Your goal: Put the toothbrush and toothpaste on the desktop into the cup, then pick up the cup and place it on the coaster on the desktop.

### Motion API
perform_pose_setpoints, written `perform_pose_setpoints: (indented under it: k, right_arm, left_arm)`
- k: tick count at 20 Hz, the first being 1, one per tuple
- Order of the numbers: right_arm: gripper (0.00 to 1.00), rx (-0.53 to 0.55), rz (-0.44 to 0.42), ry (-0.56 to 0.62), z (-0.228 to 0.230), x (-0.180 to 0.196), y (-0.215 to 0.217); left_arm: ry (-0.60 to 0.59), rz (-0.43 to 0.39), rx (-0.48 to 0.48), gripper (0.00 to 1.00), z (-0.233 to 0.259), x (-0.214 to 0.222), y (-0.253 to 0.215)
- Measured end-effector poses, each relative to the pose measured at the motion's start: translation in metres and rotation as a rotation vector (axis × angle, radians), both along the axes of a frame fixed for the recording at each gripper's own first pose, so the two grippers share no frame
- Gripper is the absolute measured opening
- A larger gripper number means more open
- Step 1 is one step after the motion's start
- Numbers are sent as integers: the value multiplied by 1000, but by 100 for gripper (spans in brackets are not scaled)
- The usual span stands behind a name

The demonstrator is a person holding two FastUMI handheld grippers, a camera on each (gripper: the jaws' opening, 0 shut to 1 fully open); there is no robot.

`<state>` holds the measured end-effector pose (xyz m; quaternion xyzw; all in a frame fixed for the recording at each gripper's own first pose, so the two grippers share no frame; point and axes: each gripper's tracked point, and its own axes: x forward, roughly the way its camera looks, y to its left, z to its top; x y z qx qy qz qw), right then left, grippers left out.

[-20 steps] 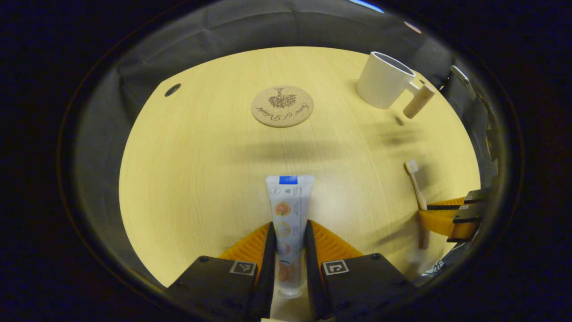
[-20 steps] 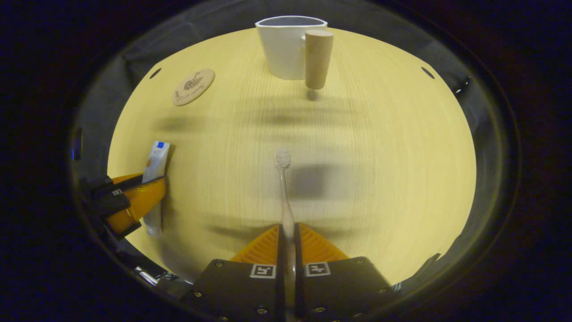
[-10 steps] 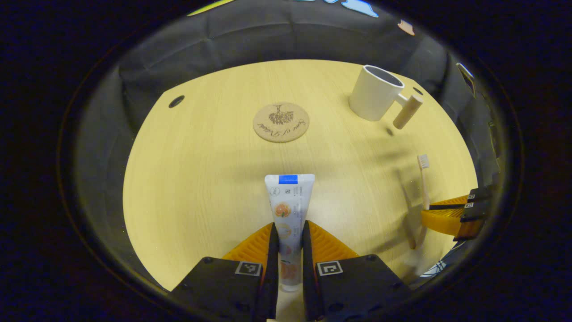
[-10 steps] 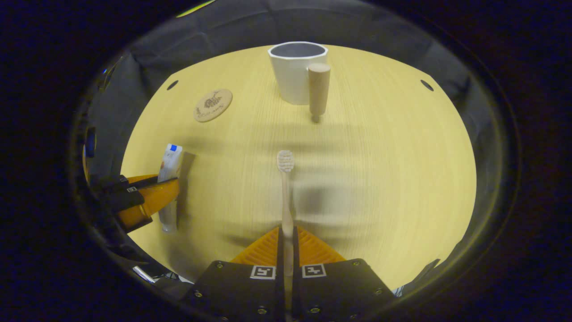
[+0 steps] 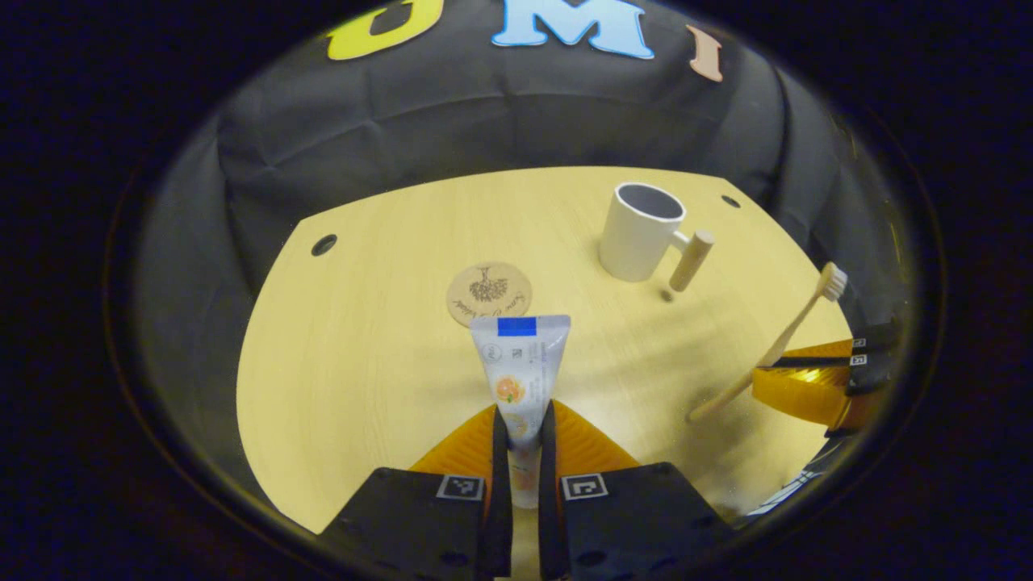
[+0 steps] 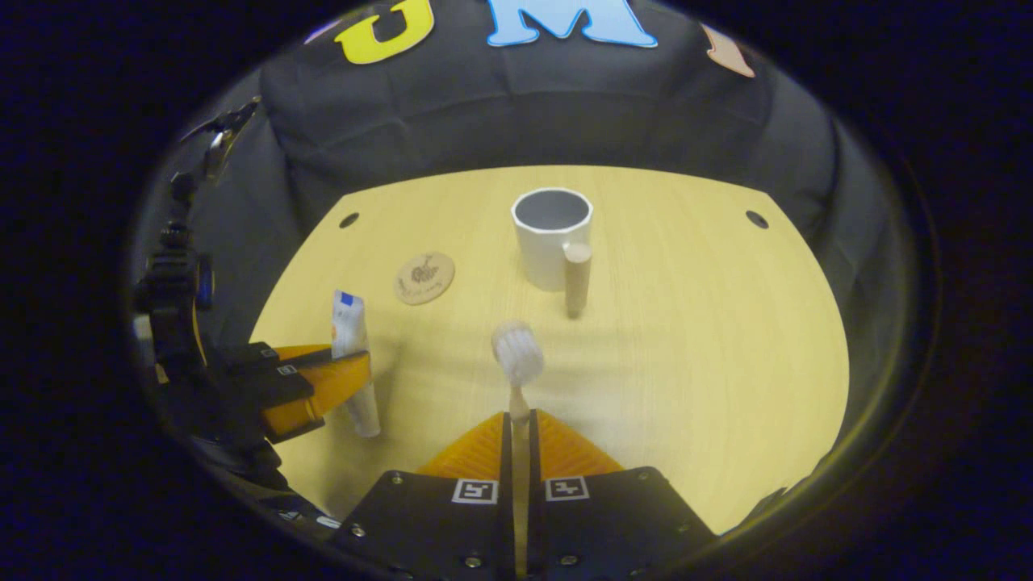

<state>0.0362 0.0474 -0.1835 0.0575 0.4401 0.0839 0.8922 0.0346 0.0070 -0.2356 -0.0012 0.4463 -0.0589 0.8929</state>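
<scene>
Count, left gripper view: one white toothpaste tube with a blue end band; one pale wooden-handled toothbrush with white bristles; one white cup with a cylindrical wooden handle; one round cork coaster; one light wood counter with two dark round holes; two claws.

We see a pale yellow wood-grain surface with a rounded near edge and a straight far edge. Two small dark round holes sit near its far corners: one at the far left and one at the far right. Soft shadows lie across the grain. Behind the far edge hangs the booth's creased black cloth wall, folding round both sides.
</scene>
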Motion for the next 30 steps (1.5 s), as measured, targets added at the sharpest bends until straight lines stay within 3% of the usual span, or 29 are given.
perform_pose_setpoints:
  k: [1,2,11,20,25,30]
  right_arm:
    - [3,4,2,-28,8,4,2]
    - [7,10,1,-62,16,9,3]
    - [6,21,11,-250,77,47,7]
    - [6,-10,-19,-479,141,116,-9]
    - [6,-4,-29,-486,129,156,-13]
    - [6,-29,-13,-387,79,179,-16]
  left_arm:
    - [-11,14,-19,20,6,3,-2]
    - [-30,21,-32,21,12,7,-3]
    - [-240,44,-67,20,85,62,-15]
    - [-438,109,-152,20,142,113,-13]
    - [-474,125,-186,20,147,120,-17]
    - [-453,134,-184,20,139,123,-14]
